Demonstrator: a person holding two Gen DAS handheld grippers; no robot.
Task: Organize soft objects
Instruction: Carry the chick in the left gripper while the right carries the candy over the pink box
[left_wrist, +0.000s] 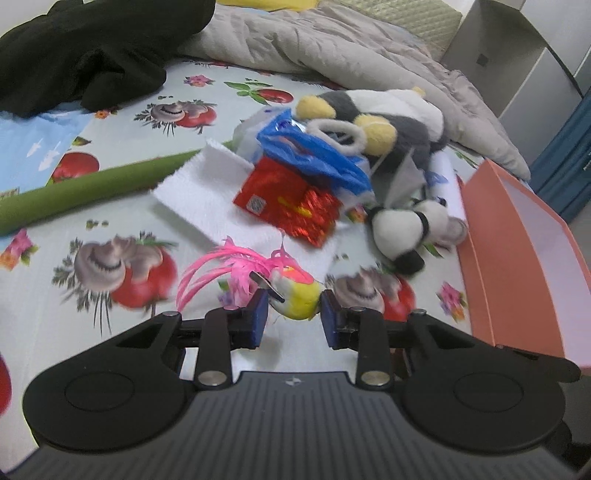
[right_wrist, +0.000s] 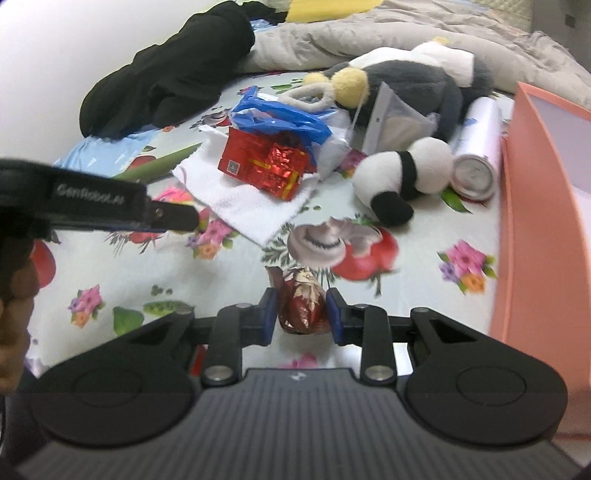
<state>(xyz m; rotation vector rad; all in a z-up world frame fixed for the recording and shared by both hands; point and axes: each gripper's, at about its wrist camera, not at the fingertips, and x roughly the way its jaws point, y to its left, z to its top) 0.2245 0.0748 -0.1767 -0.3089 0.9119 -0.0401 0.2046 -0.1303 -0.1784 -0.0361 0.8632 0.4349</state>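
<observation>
My left gripper (left_wrist: 293, 308) is shut on a small toy bird (left_wrist: 295, 291) with a yellow and white body and long pink feathers, lifted just above the flowered sheet. My right gripper (right_wrist: 302, 310) is shut on a crinkly dark red foil-wrapped piece (right_wrist: 303, 306). Beyond both lies a heap: a black and white panda plush (left_wrist: 402, 225) (right_wrist: 402, 173), a big grey, white and yellow plush (left_wrist: 384, 114) (right_wrist: 413, 81), a red foil packet (left_wrist: 288, 199) (right_wrist: 266, 166), a blue plastic bag (left_wrist: 314, 151) (right_wrist: 277, 118) and a white towel (left_wrist: 199, 188) (right_wrist: 240, 199).
An open pink box (left_wrist: 517, 258) (right_wrist: 535, 203) stands at the right. A white roll (right_wrist: 476, 147) lies beside it. A black garment (left_wrist: 92, 51) (right_wrist: 177, 74), a grey quilt (left_wrist: 332, 48) and a green pole (left_wrist: 92, 188) lie further off. The left gripper's body (right_wrist: 92, 206) and a hand show at the right wrist view's left edge.
</observation>
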